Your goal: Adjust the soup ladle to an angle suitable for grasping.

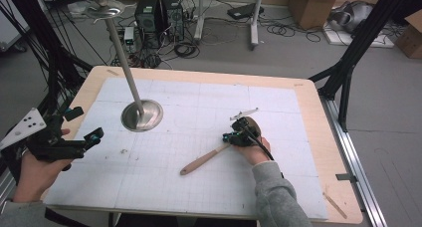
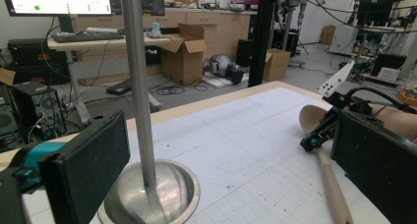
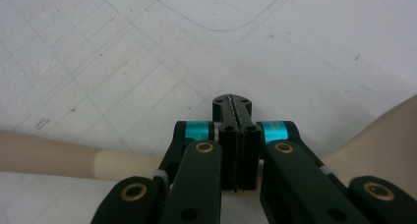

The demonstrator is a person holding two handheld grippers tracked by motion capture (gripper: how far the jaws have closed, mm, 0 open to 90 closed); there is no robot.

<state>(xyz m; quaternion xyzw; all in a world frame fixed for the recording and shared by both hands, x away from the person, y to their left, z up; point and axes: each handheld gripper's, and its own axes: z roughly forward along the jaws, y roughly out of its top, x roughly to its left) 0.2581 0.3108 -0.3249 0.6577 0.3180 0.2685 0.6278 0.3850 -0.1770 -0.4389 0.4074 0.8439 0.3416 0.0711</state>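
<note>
A: White gridded mat covered the table, with cables and boxes on the floor at the top of the frame. And the thing in hand?

B: It was the wooden spoon, lying right of centre on the mat, handle running toward the lower left, bowl under the right gripper. I judged it light, stiff and smooth, not fragile; the neck where handle meets bowl seemed the best place to take hold, though a round handle may roll between flat pads.

A: Were that gripper's jaws on it?

B: They stood pressed together over the neck in the right gripper view, pad against pad. I could not tell whether they pinched the wood; the spoon passed beneath them.

A: And the other one?

B: At the left edge of the frame, the left gripper was held wide, nothing between its pads.

A: Any containers?

B: None as such. A steel stand stood left of centre, its dish-like base bare, a pole leaning up to a small top dish; what sat in that one I could not make out.
</note>
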